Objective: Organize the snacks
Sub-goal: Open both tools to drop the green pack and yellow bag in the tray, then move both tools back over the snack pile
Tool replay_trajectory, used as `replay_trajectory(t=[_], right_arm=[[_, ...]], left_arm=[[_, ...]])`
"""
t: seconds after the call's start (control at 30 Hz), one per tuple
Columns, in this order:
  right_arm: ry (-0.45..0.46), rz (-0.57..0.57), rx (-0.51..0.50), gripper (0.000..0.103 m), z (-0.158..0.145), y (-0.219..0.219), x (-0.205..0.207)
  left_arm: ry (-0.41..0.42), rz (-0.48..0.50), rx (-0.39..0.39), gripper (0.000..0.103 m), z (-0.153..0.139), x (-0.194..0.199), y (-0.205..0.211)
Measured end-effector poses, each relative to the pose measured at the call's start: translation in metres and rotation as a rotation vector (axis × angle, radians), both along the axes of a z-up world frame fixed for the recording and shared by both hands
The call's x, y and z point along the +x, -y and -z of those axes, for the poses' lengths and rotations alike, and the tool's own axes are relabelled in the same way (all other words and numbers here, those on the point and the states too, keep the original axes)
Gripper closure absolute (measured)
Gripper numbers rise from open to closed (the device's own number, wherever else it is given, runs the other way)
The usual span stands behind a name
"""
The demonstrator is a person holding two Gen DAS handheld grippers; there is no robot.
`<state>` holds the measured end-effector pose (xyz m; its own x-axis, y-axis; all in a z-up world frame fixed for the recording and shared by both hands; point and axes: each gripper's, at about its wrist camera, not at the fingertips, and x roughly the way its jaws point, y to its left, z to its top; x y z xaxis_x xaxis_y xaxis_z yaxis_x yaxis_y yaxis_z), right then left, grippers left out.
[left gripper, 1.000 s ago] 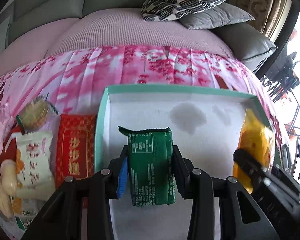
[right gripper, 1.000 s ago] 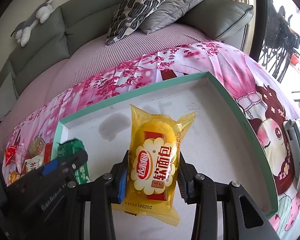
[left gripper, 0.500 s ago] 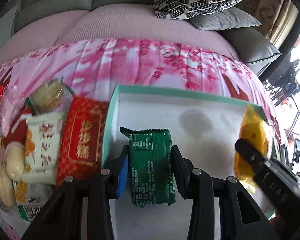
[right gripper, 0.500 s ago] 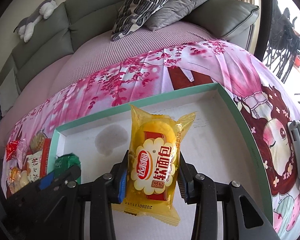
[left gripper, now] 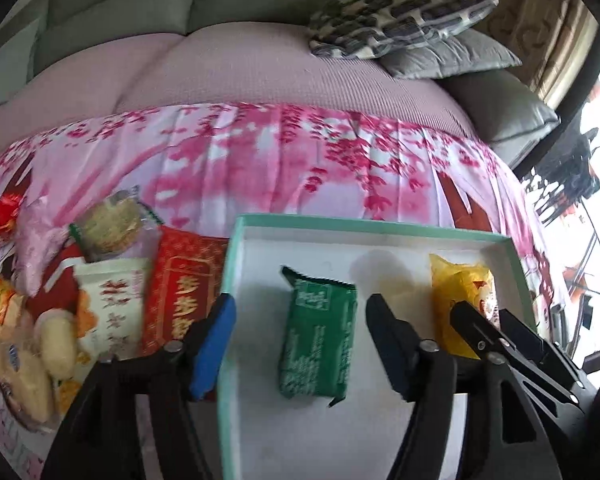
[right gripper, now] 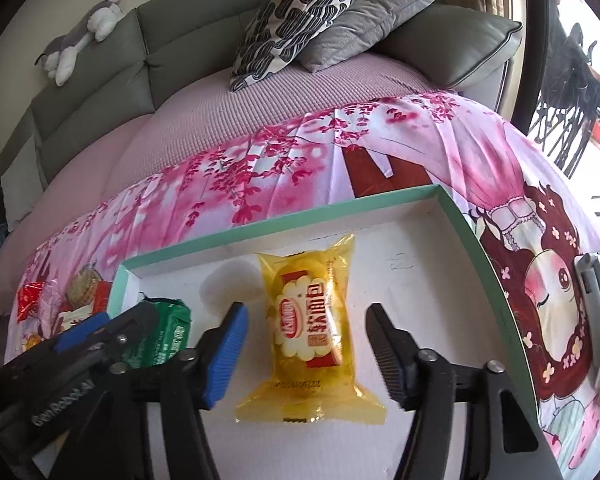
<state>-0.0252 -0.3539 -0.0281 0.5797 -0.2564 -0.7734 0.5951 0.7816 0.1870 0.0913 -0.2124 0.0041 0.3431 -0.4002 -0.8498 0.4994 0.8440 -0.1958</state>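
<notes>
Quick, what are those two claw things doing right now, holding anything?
Left gripper: jaws opening, green snack packet lies loose between them.
Right gripper: jaws opening, yellow bread packet lies loose between them.

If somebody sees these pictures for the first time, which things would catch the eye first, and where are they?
Probably the yellow bread packet, lying in the white tray with the mint-green rim, between the opening fingers of the right gripper, untouched. Beside it the green snack packet lies in the same tray, free between the opening left gripper. Behind, the bright pink blossom cloth covers the surface.
</notes>
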Motion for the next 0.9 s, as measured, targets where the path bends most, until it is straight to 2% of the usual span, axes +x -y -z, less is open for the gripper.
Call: replay_trajectory(t=[0.2, 0.27, 0.43, 0.5, 0.73, 0.9], right_arm=[[-0.014, -0.052, -0.045, 0.018, -0.009, -0.019, 0.003], [-0.018, -0.066, -0.047, 0.014, -0.011, -0.025, 0.004], [0.002, -0.096, -0.032, 0.013, -0.015, -0.042, 0.003], [0.002, -0.109, -0.030, 0.002, -0.016, -0.051, 0.004], [0.019, -0.161, -0.007, 0.001, -0.020, -0.079, 0.011], [0.024, -0.221, -0.030, 0.001, -0.024, -0.107, 0.021]], left_arm=[[0.036, -0.058, -0.015, 0.017, -0.021, -0.007, -0.038], [0.048, -0.125, 0.000, 0.014, -0.024, -0.005, -0.057], [0.087, -0.261, 0.012, 0.007, -0.033, -0.004, -0.104], [0.113, -0.309, 0.027, 0.007, -0.036, -0.005, -0.124], [0.082, -0.453, 0.091, 0.007, -0.028, -0.005, -0.191], [0.042, -0.551, 0.134, 0.007, -0.020, -0.001, -0.239]])
